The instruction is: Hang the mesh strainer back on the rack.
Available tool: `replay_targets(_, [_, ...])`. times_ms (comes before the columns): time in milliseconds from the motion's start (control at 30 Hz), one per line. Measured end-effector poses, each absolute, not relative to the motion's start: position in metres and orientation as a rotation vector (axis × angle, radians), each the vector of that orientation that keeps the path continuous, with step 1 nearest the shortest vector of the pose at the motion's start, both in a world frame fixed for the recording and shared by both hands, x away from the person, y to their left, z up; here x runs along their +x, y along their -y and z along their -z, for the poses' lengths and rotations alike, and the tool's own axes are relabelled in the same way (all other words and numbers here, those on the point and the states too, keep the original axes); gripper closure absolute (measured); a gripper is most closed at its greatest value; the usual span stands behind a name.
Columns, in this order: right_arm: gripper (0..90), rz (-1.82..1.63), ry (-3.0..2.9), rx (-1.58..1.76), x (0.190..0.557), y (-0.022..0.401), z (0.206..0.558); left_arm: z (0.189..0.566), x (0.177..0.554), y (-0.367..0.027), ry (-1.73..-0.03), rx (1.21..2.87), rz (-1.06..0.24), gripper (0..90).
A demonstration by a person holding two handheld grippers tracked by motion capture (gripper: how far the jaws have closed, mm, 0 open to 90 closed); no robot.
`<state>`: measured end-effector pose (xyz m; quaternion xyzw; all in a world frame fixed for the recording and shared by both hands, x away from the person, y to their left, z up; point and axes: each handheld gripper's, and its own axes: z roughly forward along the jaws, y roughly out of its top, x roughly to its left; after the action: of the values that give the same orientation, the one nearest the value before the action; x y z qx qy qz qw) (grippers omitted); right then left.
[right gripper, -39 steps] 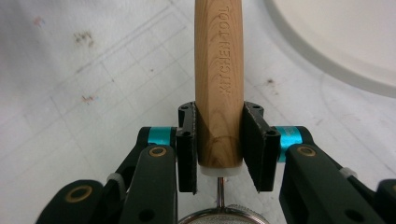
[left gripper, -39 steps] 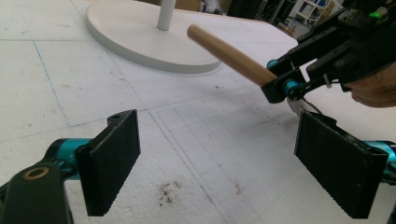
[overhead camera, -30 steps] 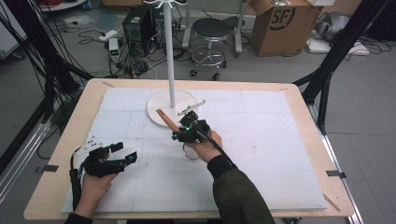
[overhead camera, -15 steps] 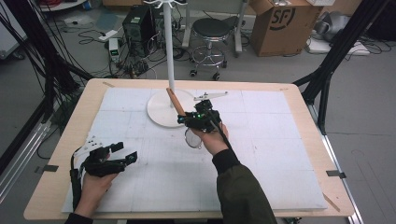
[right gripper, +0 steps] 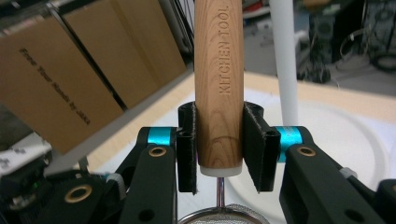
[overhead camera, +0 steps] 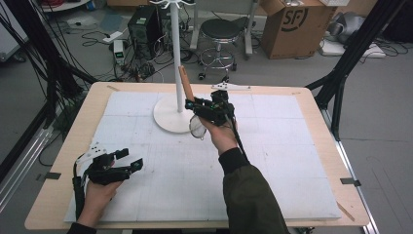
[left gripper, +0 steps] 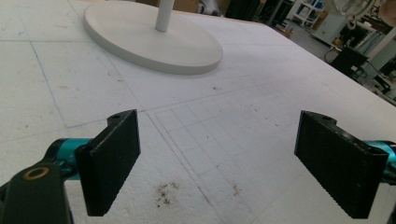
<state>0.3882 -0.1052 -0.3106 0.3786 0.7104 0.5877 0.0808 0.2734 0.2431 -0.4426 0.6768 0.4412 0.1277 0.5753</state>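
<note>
Right gripper view is showing the right gripper (right gripper: 218, 154) clenching the strainer's wooden handle (right gripper: 218, 84) mid-frame between both pads; left gripper (left gripper: 217, 161) is sitting released

strainer handle (right gripper: 218, 70) top cut off, mesh bowl (right gripper: 219, 218) mostly cropped

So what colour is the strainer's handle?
Light brown wood, the strainer handle shows best in the right gripper view.

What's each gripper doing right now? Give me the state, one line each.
Left gripper: open, nothing between its jaws, low over the white mat.
Right gripper: shut on the wooden handle of a small strainer.
</note>
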Motion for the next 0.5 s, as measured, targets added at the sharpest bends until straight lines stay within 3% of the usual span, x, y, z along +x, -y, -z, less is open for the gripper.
replay_targets(500, [69.2, -1.91, -1.933, 1.077, 0.39, 0.103, 0.296, 0.443, 0.273, -0.242, -1.031, 1.587, -0.298, 14.9])
